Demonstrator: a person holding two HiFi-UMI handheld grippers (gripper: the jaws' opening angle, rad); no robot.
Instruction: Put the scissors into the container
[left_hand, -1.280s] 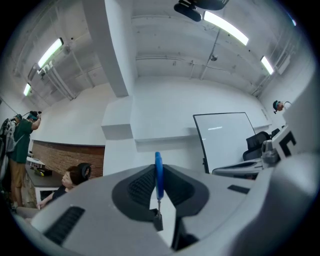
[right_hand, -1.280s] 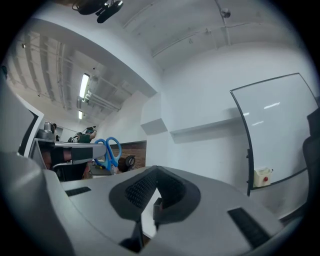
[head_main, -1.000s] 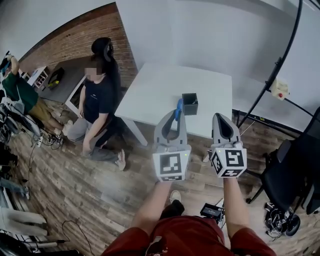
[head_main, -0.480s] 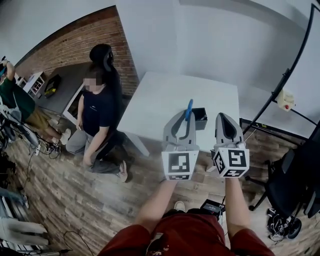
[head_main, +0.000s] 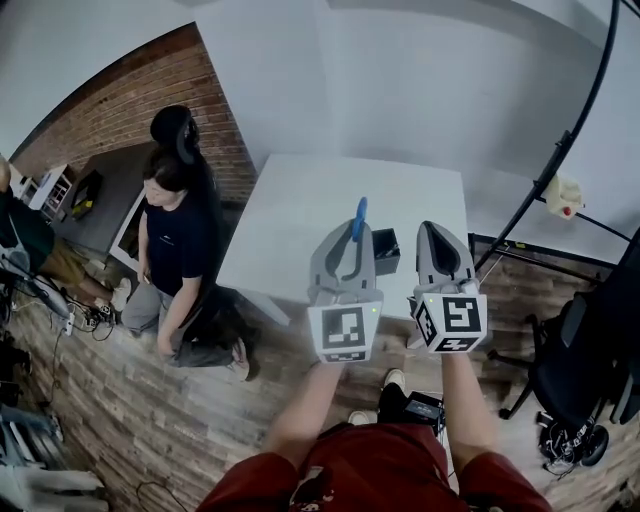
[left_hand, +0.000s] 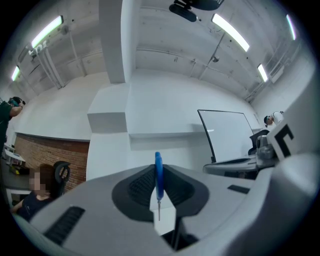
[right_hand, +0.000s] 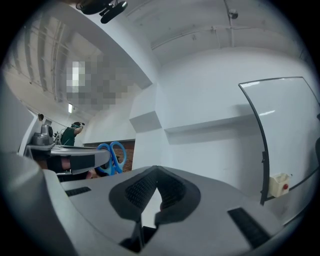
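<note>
Nearest, red shorts (head_main: 370, 475) and two bare forearms are seen at the bottom of the head view, with a gripper held out from each hand. The left gripper (head_main: 347, 235) is clamped on the scissors (head_main: 359, 216). In the left gripper view they are seen edge-on between the ribbed pads, and the blue handle loops are raised above the jaw tips. The right gripper (head_main: 433, 232) is held just beside it, with its jaws brought together at the tips and nothing between them. In the right gripper view the blue loops are seen off to the left.

Between the two grippers, a small black container (head_main: 386, 252) is seen standing upright on the white table (head_main: 300, 210), close to the near edge and toward the near right corner. The scissors are held just left of the container and apart from it.

Farther off, a person (head_main: 175, 240) in a dark shirt is found low on the wooden floor (head_main: 130, 390) beside the table's left edge, backed by a brick wall (head_main: 120, 120). A black chair (head_main: 590, 350) is placed at the right.
</note>
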